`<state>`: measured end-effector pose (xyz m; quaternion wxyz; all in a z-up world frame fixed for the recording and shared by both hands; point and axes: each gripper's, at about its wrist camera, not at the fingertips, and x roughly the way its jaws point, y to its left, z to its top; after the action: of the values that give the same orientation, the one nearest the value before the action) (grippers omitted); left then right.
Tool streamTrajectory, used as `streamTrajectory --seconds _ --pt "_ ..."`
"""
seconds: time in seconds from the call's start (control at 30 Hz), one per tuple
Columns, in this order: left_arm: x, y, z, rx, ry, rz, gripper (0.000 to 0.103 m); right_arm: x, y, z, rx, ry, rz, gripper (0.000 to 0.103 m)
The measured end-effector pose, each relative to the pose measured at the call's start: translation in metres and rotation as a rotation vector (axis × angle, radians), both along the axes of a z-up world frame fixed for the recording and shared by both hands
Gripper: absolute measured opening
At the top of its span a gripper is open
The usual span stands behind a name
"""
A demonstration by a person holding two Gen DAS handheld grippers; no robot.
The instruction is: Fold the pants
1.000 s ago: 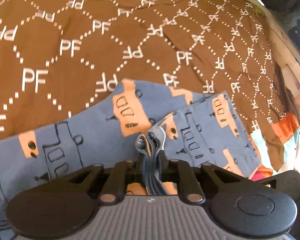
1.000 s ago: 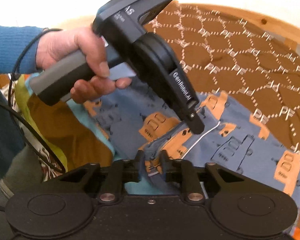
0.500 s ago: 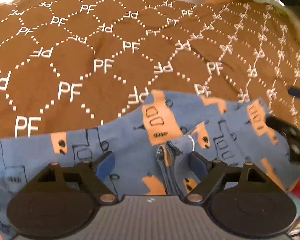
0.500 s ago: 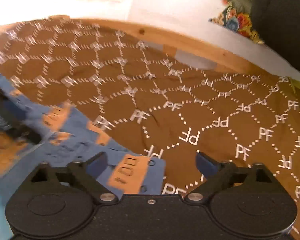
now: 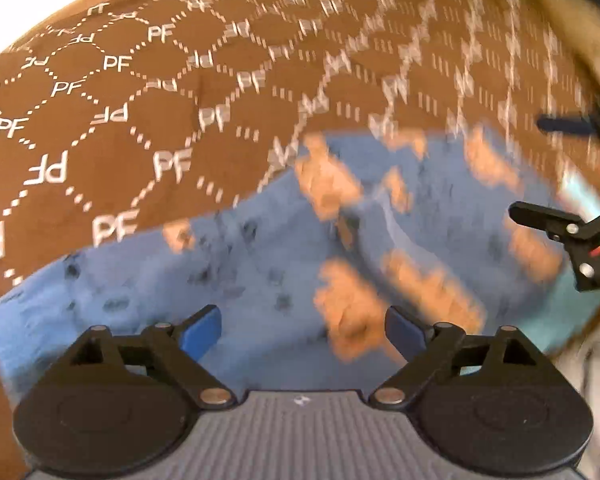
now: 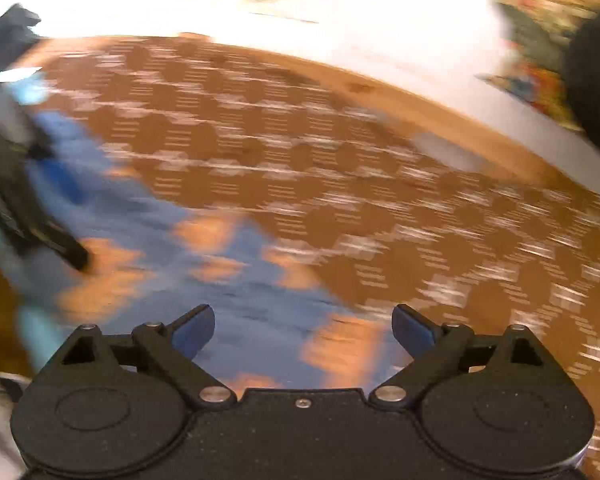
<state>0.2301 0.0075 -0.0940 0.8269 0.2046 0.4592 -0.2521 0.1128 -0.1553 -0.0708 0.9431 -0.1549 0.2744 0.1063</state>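
Left wrist view: the left gripper [image 5: 302,330] hangs with jaws spread, empty, over the blue pants [image 5: 260,276] lying on the brown bedspread [image 5: 100,128] near its front edge. Right wrist view: the right gripper [image 6: 303,330], jaws likewise released, hovers above the pants' end. A fold looks just laid; next comes regrasping an edge.
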Motion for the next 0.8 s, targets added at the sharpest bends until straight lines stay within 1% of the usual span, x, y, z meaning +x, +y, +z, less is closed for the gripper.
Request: streamTrajectory --seconds 0.03,0.07,0.1,0.13,0.17,0.2,0.23,0.27,0.33,0.37,0.4,0.43,0.47,0.5,0.57,0.63,0.7,0.8 --pt "-0.005 0.003 0.0 0.028 -0.006 -0.005 0.09 -0.004 0.016 -0.005 -0.006 0.02 0.054 0.096" --pt "-0.011 0.009 0.004 0.035 -0.012 -0.005 0.09 -0.004 0.029 -0.012 -0.047 0.045 0.099 0.097" --pt "-0.016 0.015 0.01 0.028 -0.009 0.002 0.09 -0.004 0.042 -0.024 -0.115 0.08 0.138 0.096" --pt "-0.019 0.022 0.018 0.012 -0.001 0.015 0.09 -0.005 0.05 -0.034 -0.178 0.085 0.156 0.095" --pt "-0.021 0.029 0.028 -0.005 0.008 0.04 0.09 -0.008 0.052 -0.034 -0.187 0.066 0.155 0.095" --pt "-0.023 0.037 0.039 -0.022 0.017 0.08 0.09 -0.009 0.052 -0.029 -0.174 0.065 0.152 0.092" --pt "-0.025 0.045 0.049 -0.042 0.019 0.121 0.093 -0.009 0.049 -0.021 -0.138 0.063 0.154 0.091" --pt "-0.031 0.055 0.059 -0.068 0.009 0.172 0.098 -0.009 0.046 -0.015 -0.107 0.046 0.151 0.092" --pt "-0.043 0.079 0.073 -0.121 -0.045 0.297 0.101 -0.005 0.043 -0.007 -0.068 0.016 0.126 0.095" --pt "-0.048 0.092 0.076 -0.148 -0.081 0.371 0.101 -0.001 0.044 -0.006 -0.05 0.017 0.127 0.095" --pt "-0.049 0.102 0.076 -0.174 -0.1 0.432 0.1 0.003 0.045 -0.006 -0.032 0.025 0.131 0.095" --pt "-0.047 0.113 0.074 -0.2 -0.096 0.496 0.095 0.006 0.048 -0.007 -0.018 0.036 0.137 0.095" --pt "-0.042 0.121 0.07 -0.218 -0.069 0.552 0.084 0.008 0.051 -0.009 -0.01 0.05 0.145 0.095" --pt "-0.035 0.128 0.066 -0.246 -0.039 0.593 0.078 0.01 0.055 -0.012 -0.006 0.061 0.155 0.095" --pt "-0.026 0.138 0.058 -0.313 -0.015 0.617 0.075 0.01 0.062 -0.016 -0.01 0.066 0.163 0.095" --pt "-0.019 0.141 0.054 -0.345 -0.015 0.613 0.075 0.012 0.065 -0.019 -0.01 0.064 0.156 0.095" --pt "-0.015 0.138 0.05 -0.324 -0.032 0.58 0.076 0.01 0.065 -0.018 0.007 0.068 0.144 0.095" --pt "-0.012 0.128 0.044 -0.252 -0.065 0.537 0.075 0.01 0.059 -0.018 0.041 0.089 0.129 0.096"
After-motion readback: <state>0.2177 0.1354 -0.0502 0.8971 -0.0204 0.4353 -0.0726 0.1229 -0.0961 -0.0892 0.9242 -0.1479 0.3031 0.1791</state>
